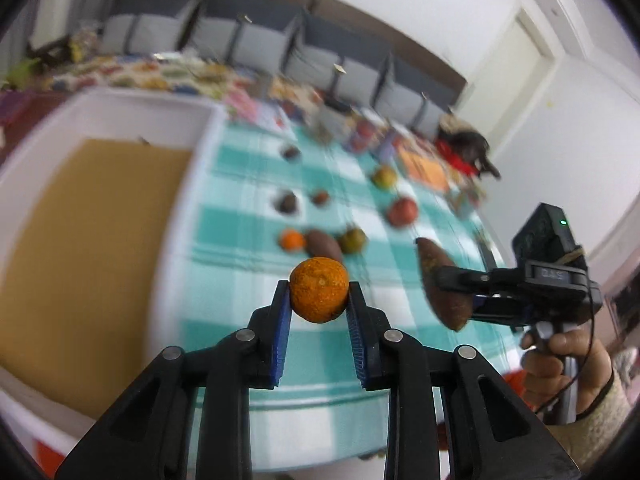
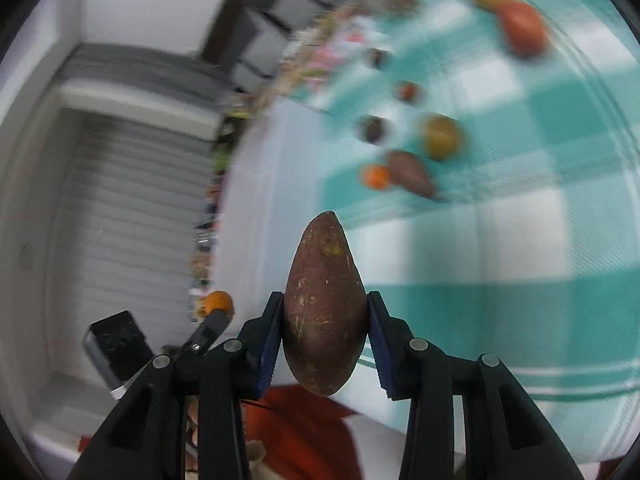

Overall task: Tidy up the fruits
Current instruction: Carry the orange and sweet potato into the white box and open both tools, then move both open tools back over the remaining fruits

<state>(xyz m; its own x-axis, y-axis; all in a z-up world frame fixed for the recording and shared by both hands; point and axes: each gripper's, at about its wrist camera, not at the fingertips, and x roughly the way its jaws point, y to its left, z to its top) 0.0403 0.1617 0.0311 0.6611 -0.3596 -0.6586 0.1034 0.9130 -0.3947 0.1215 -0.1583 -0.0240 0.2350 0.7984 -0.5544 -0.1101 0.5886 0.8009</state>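
My left gripper is shut on an orange and holds it above the teal checked cloth. My right gripper is shut on a brown sweet potato; it also shows in the left wrist view, to the right of the orange. A white tray with a tan bottom lies at the left. On the cloth lie a small orange, a second sweet potato, a green-yellow fruit, a red fruit and several small dark fruits.
Cluttered patterned cloths and small objects line the far edge of the table. Grey cushions stand behind it against the wall. A dark object on red cloth sits at the far right.
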